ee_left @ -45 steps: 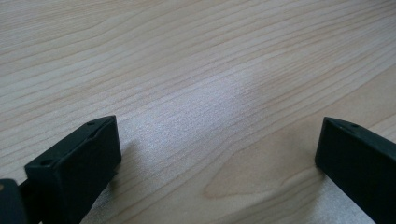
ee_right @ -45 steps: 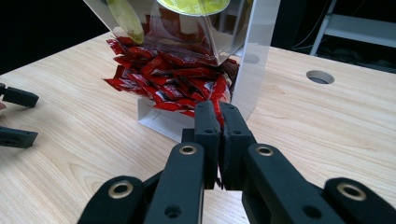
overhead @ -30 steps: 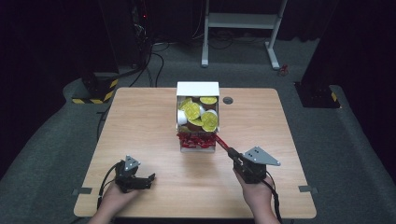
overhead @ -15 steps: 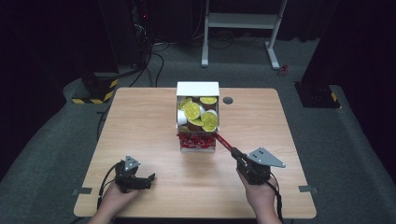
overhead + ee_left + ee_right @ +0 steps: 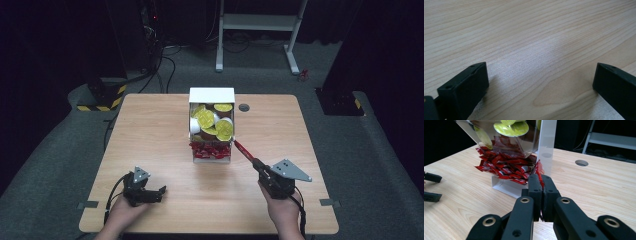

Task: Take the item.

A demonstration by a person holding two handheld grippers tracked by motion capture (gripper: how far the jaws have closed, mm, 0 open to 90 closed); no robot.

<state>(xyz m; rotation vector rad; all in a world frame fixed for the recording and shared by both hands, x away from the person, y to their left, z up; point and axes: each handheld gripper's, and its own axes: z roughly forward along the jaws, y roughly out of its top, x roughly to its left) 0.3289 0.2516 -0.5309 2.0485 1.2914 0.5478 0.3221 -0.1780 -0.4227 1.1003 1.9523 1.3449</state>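
Observation:
A white dispenser box (image 5: 211, 96) stands mid-table, with yellow-lidded cups (image 5: 206, 118) on top and red packets (image 5: 210, 150) in its lower tray. My right gripper (image 5: 256, 162) is shut on one red packet (image 5: 243, 150), held just right of the tray. In the right gripper view the jaws pinch the red packet (image 5: 539, 171) in front of the heap of red packets (image 5: 504, 166). My left gripper (image 5: 161, 193) rests open near the table's front left. In the left gripper view its fingers (image 5: 465, 85) stand wide apart over bare wood.
The wooden table (image 5: 150, 135) has a round cable hole (image 5: 244, 107) right of the box. A white metal stand (image 5: 260, 22) and cables lie on the dark floor behind. A hand holds each gripper at the front edge.
My right gripper has drawn back and to the right from the tray, with the red packet in its jaws. The left gripper has stayed put.

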